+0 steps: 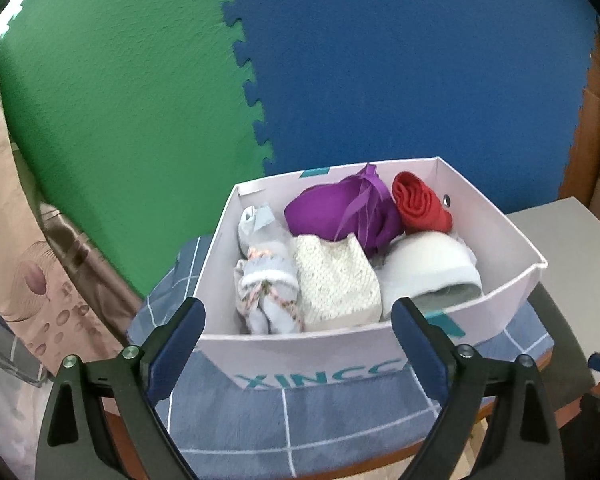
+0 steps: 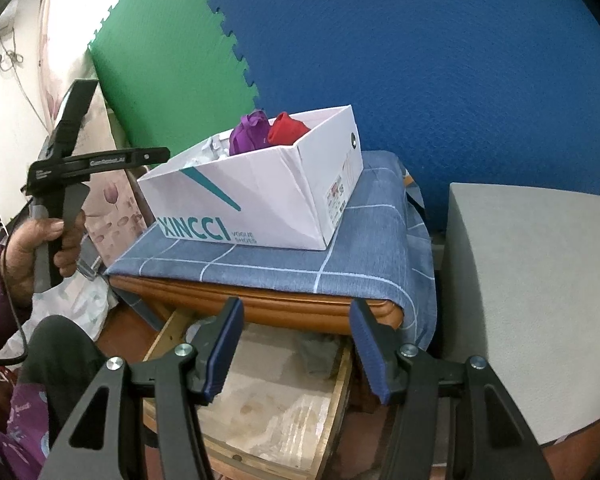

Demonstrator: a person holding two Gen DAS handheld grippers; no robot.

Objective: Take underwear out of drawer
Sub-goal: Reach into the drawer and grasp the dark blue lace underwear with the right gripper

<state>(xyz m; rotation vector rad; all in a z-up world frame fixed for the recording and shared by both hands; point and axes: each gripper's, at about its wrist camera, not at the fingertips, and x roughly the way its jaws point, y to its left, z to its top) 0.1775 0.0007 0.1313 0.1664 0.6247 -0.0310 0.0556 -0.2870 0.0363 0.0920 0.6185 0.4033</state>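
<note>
Purple, red, cream and white folded underwear (image 1: 340, 216) is seen packed into a white shoe box (image 1: 328, 344) with teal lettering. A purple piece with a ribbon and a red roll (image 1: 418, 202) are placed at the far wall; a cream knitted piece (image 1: 336, 280), a white padded cup (image 1: 428, 268) and a pale bundle with pastel trim (image 1: 266, 284) are laid nearer. The box is set on a blue checked cloth (image 2: 268, 268) spread over a brown cabinet.

The left gripper (image 1: 300, 344) is held just before the near wall of the box, its fingers (image 1: 178, 340) spread wide and empty; the underwear is seen beyond and between them, untouched.

The right gripper (image 2: 296, 344) is held lower, over an open wooden drawer (image 2: 268, 392) under the cabinet top. Its fingers (image 2: 224, 348) are parted about halfway with nothing gripped. A crumpled grey piece (image 2: 320, 356) is seen in the drawer, between the fingers and apart from them.
</note>
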